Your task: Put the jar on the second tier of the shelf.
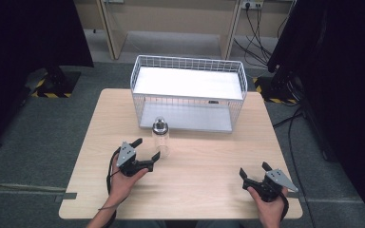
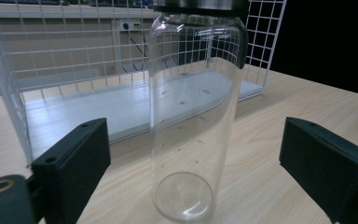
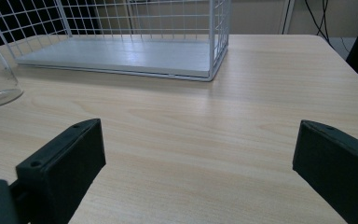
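The left claw (image 1: 146,148) stands open around the jar (image 1: 160,137), its jaws clear of the glass. The worktop (image 1: 209,171) bears a wire basket (image 1: 188,93); the jar stands upright just before the basket. The right claw (image 1: 253,172) gapes open, well apart from the basket.

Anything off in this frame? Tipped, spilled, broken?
Nothing stands out. The clear bottle stands upright on the table, lid on, empty, with only faint specks on the glass. The wire basket sits square behind it. The left tool is open around the bottle, not touching it.
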`<state>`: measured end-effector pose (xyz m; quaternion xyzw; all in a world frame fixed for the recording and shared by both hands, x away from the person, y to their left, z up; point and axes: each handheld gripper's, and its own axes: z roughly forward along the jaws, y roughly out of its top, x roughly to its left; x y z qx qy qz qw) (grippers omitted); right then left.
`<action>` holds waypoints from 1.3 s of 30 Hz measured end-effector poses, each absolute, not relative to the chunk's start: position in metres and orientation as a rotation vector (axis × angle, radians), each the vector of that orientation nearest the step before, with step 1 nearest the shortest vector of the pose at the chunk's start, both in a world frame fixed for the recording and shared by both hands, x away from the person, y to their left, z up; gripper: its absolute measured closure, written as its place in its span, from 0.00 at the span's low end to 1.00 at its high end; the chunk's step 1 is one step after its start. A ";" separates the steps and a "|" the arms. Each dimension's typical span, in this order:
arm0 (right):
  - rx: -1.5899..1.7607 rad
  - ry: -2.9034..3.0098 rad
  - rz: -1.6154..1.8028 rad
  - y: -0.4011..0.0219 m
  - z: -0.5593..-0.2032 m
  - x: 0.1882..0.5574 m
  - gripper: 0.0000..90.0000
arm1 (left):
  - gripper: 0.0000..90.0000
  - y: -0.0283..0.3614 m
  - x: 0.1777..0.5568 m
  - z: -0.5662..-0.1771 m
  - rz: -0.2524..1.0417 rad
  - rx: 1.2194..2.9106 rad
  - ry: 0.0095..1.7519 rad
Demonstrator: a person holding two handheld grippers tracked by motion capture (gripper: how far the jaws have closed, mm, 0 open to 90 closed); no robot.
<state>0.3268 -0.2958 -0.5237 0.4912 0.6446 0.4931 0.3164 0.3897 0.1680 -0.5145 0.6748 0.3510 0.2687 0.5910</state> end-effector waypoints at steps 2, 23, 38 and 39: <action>1.292 1.698 1.297 -0.296 -0.524 0.327 0.03 | 0.10 0.165 0.395 -0.514 0.626 1.574 0.818; 1.280 1.703 1.296 -0.295 -0.524 0.328 0.03 | 0.21 0.142 0.429 -0.520 0.610 1.596 0.839; 1.273 1.703 1.298 -0.295 -0.524 0.327 0.04 | 0.35 0.141 0.427 -0.519 0.610 1.595 0.812; 1.273 1.703 1.297 -0.295 -0.524 0.327 0.04 | 0.35 0.142 0.426 -0.519 0.613 1.592 0.810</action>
